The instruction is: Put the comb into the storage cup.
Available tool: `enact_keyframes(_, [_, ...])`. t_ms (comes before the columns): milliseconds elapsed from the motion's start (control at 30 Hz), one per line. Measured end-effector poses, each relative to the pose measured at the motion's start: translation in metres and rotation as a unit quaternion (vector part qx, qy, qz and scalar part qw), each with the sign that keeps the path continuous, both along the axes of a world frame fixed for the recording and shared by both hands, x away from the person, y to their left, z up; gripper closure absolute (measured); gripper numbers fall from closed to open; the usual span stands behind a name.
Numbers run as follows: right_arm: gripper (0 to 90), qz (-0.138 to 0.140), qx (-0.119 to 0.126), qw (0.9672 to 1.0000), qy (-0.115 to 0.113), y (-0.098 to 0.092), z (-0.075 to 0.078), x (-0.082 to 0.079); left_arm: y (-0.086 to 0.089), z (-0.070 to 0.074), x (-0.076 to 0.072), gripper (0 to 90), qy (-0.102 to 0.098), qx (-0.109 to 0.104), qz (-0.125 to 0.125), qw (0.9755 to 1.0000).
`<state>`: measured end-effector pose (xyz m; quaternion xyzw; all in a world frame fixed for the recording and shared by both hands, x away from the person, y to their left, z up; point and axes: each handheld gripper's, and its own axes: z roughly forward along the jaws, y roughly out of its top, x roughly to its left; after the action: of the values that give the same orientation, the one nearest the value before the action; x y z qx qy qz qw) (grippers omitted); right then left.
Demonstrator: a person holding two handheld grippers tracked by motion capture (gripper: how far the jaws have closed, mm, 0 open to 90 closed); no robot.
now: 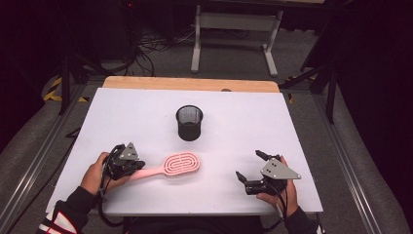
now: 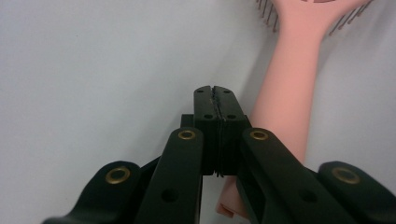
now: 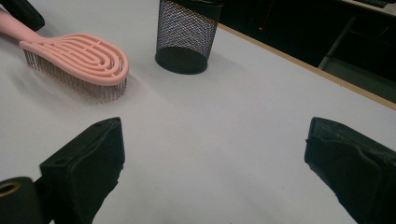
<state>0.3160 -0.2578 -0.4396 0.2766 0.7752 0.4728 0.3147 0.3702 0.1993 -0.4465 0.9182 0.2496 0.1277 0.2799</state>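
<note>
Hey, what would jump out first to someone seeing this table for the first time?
The pink hairbrush lying bristles down near the table's front left stands out against the white top, its handle beside the shut left hand-held gripper. Behind it, near the middle, a black mesh cup stands upright. At front right, the right hand-held gripper waits with jaws wide open.

Pink hairbrush (image 1: 181, 164) flat, bristles down

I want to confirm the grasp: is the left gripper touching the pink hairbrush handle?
Cannot tell. In the left gripper view, the left gripper has its jaws shut together, with the pink hairbrush handle alongside and passing beneath them; no contact or gap shows plainly.
</note>
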Motion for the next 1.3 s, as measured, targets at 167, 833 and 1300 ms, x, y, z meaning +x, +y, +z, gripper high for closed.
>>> enact_keyframes(167, [5.9,-0.001,-0.001,1.0,-0.001,-0.001,0.0,0.0,0.0,-0.002,-0.007,89.3,0.004,0.005,-0.005,1.0])
enact_keyframes(833, [6.0,-0.014,0.004,0.9999,-0.005,-0.005,0.001,0.0,0.01,-0.007,-0.024,89.0,0.011,0.004,-0.002,0.9999])
enact_keyframes(1300, [6.1,-0.016,0.003,0.9999,-0.002,-0.004,0.001,0.001,0.012,0.024,-0.014,72.6,-0.021,-0.036,0.01,0.9991])
